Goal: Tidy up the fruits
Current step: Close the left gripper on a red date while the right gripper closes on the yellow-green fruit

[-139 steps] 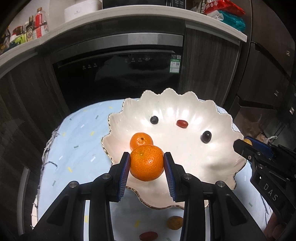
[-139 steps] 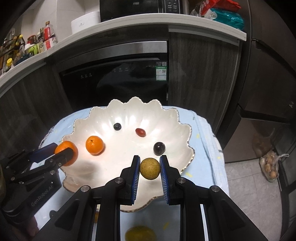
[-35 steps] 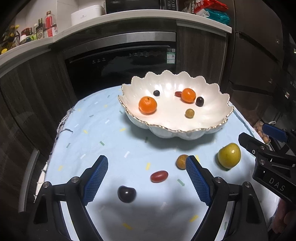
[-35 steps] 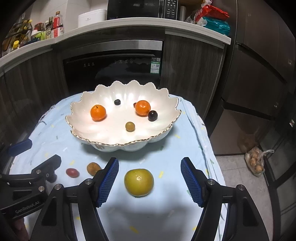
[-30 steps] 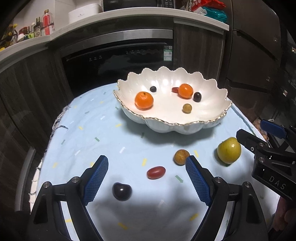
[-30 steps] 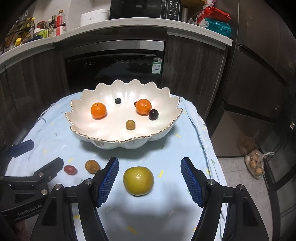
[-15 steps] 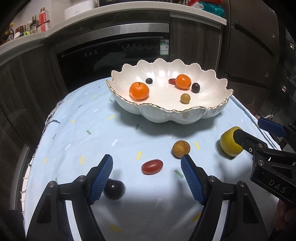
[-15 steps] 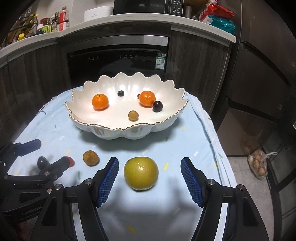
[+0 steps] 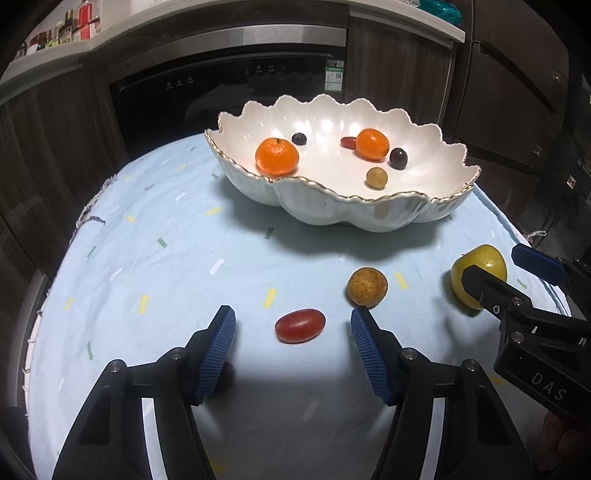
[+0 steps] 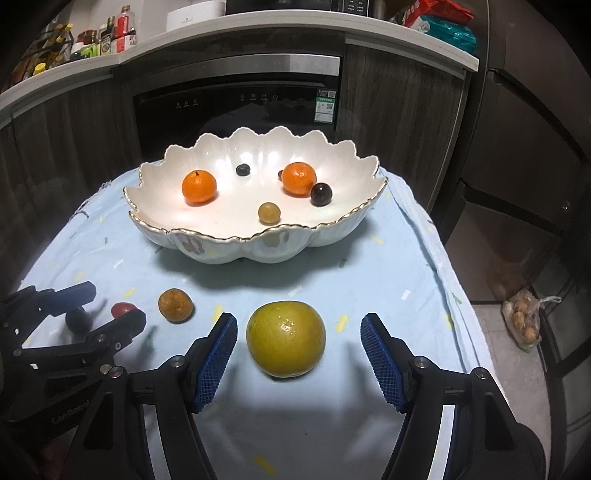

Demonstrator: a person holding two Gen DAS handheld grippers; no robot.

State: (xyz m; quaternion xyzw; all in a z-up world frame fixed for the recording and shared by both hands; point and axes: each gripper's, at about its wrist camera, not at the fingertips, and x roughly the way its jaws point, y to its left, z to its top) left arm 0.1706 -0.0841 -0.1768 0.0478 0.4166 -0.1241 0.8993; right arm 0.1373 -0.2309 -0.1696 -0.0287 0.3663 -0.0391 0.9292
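A dark oven [image 10: 243, 107] sits under a counter [image 10: 236, 22] bearing bottles [image 10: 110, 33]; a bag [image 10: 524, 321] lies on the floor.

Both views are dim at the edges and bright in the middle, with black fisheye corners and cabinet lines bowed into curves. Light falls from above onto the scalloped white bowl [image 9: 369, 212], whose inner wall shows white glare spots in the upper middle. The bowl throws a dark shadow on the pale blue tablecloth [image 10: 388, 280]. Focus is fairly sharp; the background cabinets are murky.
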